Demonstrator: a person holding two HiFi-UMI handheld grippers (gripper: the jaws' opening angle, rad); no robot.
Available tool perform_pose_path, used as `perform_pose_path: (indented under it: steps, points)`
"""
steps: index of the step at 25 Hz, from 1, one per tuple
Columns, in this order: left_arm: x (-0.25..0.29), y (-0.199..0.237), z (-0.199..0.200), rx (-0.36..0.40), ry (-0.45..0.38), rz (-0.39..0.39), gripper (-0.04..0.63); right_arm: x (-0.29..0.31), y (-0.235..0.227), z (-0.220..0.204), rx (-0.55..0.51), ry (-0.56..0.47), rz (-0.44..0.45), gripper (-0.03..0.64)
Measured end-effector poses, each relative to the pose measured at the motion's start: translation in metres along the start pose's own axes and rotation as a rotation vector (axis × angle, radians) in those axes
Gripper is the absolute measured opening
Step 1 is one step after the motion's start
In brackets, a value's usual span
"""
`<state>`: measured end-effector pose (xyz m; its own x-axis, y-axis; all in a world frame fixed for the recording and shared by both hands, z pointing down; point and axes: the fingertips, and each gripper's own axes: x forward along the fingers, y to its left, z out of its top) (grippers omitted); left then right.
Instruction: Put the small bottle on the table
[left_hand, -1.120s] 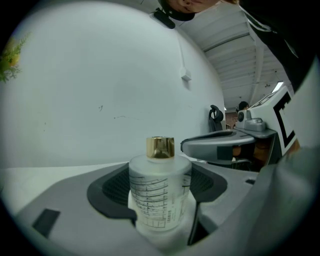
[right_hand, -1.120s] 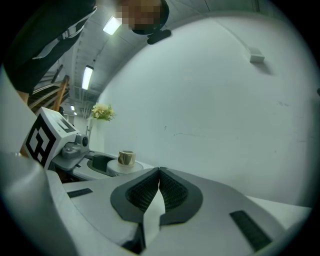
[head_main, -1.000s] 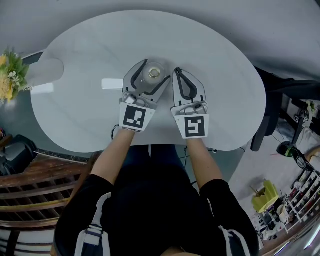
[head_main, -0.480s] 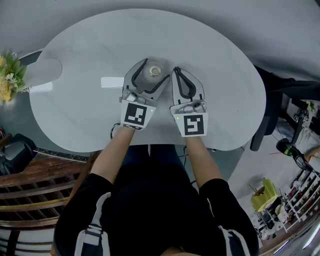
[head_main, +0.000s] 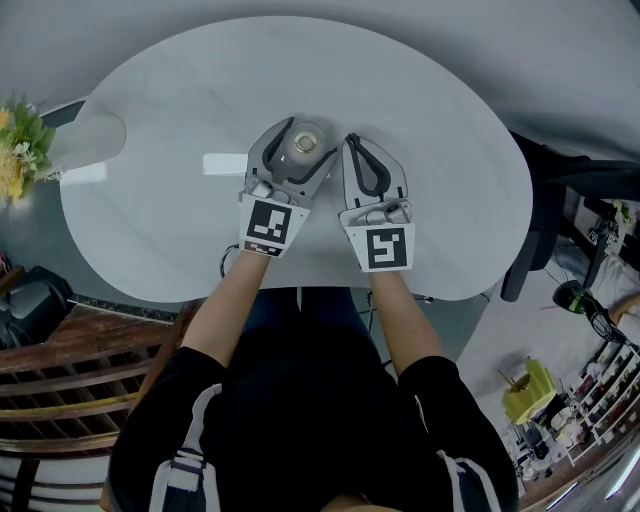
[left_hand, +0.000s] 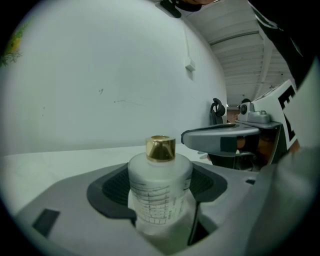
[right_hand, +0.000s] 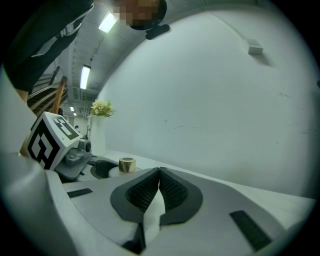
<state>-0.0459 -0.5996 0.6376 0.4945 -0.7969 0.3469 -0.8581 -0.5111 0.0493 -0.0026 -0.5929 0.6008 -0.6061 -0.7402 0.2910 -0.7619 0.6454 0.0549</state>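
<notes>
The small bottle (head_main: 305, 146) is frosted white with a gold cap and stands upright over the middle of the white oval table (head_main: 170, 110). My left gripper (head_main: 309, 139) is shut on it, one jaw at each side of its body. In the left gripper view the bottle (left_hand: 160, 192) fills the gap between the dark pads (left_hand: 116, 187), and its base is hidden behind the jaws. My right gripper (head_main: 352, 141) hovers just to the right of it, shut and empty, and its pads (right_hand: 148, 189) meet. The gold cap (right_hand: 127, 164) shows at the left of the right gripper view.
A white vase (head_main: 92, 138) with yellow flowers (head_main: 16, 150) stands at the table's left edge. A bright patch (head_main: 222, 165) lies on the tabletop left of the bottle. A dark chair (head_main: 545, 200) is at the right and wooden furniture (head_main: 60, 380) at the lower left.
Both grippers have shifted very slightly, with the bottle still held in the left one. The right gripper has stayed shut.
</notes>
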Motion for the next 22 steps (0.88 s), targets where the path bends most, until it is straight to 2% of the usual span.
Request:
perform_pose_path:
  steps: [8, 15, 22]
  points:
    - [0.001, -0.006, -0.008, 0.049, 0.063, 0.011, 0.336, -0.006, 0.006, 0.006, -0.004, -0.014, 0.001, 0.023]
    - [-0.009, -0.008, -0.013, 0.015, 0.126, 0.003, 0.339, -0.019, 0.011, 0.019, -0.006, -0.028, -0.011, 0.023]
    - [-0.034, -0.013, -0.014, -0.033, 0.132, 0.021, 0.337, -0.036, 0.022, 0.027, 0.004, -0.053, -0.024, 0.023]
